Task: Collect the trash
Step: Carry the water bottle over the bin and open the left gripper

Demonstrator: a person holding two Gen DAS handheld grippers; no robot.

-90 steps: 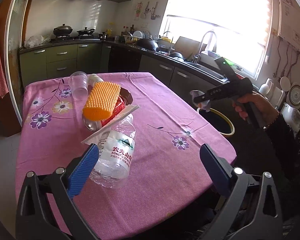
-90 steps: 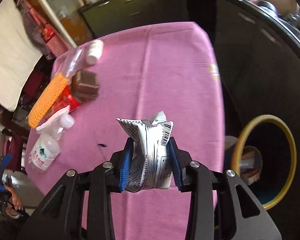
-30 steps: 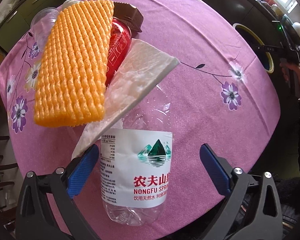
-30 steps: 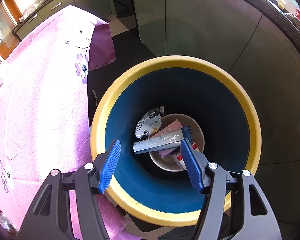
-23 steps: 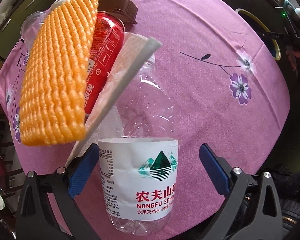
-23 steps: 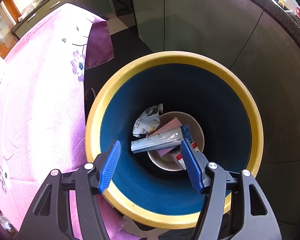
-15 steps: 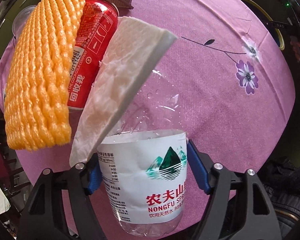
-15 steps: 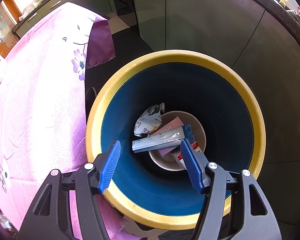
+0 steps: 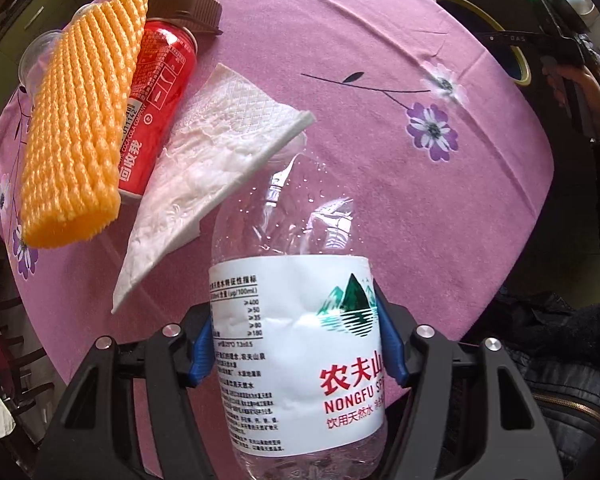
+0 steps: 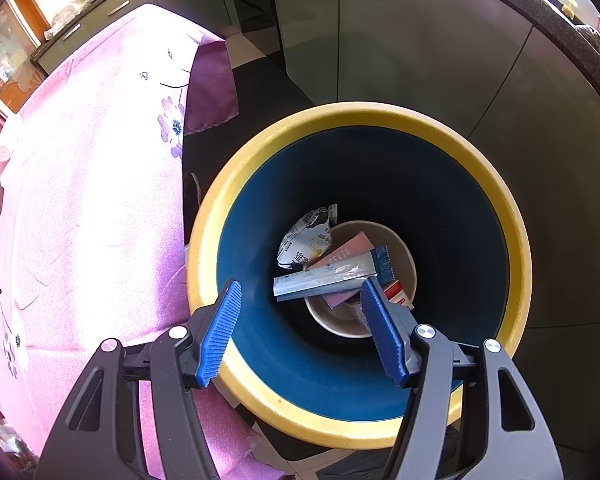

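In the left wrist view, the left gripper (image 9: 294,344) is seen closing on a clear water bottle (image 9: 296,344), its blue pads (image 9: 201,346) pressed against the white label on both sides. The bottle's neck is partly covered by a white napkin (image 9: 216,160) lying on the pink tablecloth (image 9: 380,80). Left of the napkin, a red soda can (image 9: 160,92) is overlapped by an orange foam net (image 9: 76,128), and a brown plastic tray (image 9: 188,8) lies at the can's far end. The yellow-rimmed bin (image 9: 496,40) is seen past the table's far right edge.

In the right wrist view, the right gripper (image 10: 302,332) is held with jaws partly apart and empty over the bin (image 10: 516,240). A silver wrapper (image 10: 308,242), a paper bowl (image 10: 404,256) and flat packets (image 10: 324,280) are seen at the bin's bottom. The tablecloth (image 10: 80,200) is to the left.
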